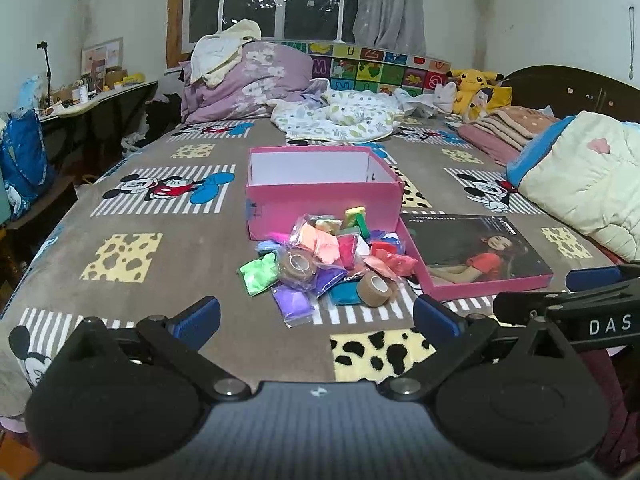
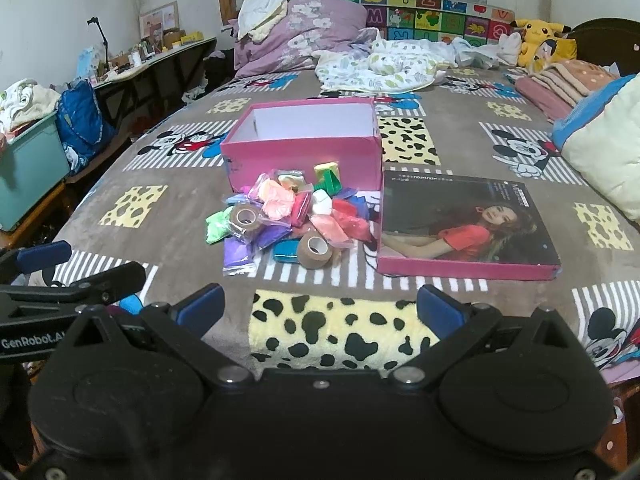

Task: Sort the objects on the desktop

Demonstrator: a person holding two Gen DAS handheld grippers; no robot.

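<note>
On the bed (image 1: 160,288), mid-frame, clay packets (image 1: 320,248) front our pink box (image 1: 324,196); left claw (image 1: 316,316) and right claw (image 2: 320,308) gape wide, empty.

Two wrist views, angled down the bed

We look from low at the bed's near end; both share the pink box (image 1: 324,196) (image 2: 300,152) and packet pile (image 1: 320,256) (image 2: 292,216), fairly near.
</note>
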